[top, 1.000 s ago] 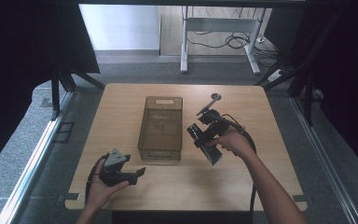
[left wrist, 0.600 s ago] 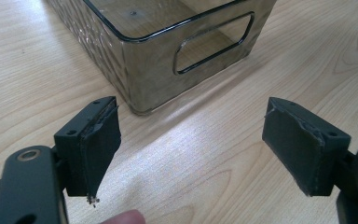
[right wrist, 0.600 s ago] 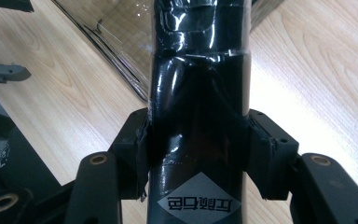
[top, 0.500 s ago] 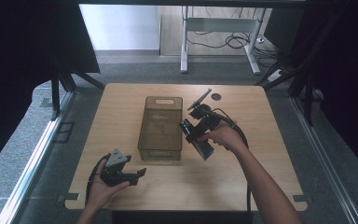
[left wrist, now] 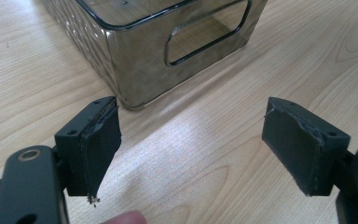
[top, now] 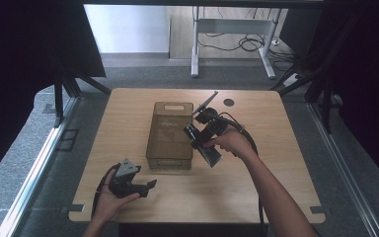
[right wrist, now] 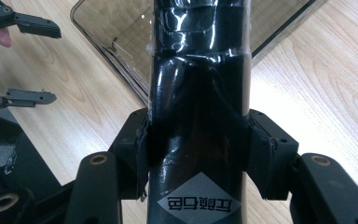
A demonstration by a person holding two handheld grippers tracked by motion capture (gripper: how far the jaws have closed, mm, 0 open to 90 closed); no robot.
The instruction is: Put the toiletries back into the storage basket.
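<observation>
right gripper (top: 201, 129): jaws clamped on either side of a black bottle (right wrist: 198, 93), pads pressed to its glossy body just above a diamond-shaped label. bottle is held off the wooden table (top: 286, 163), tilted, beside the right-hand long wall of the smoky clear bin (top: 170, 134). left gripper (top: 150, 184): jaws spread wide with nothing between them, near the table's front edge, facing the bin's near corner, apart from it.

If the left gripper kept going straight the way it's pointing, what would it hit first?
Most likely the tinted plastic bin: the open left gripper faces its near corner and handle cutout, with bare wooden table between them. Exact depth is unclear.
</observation>
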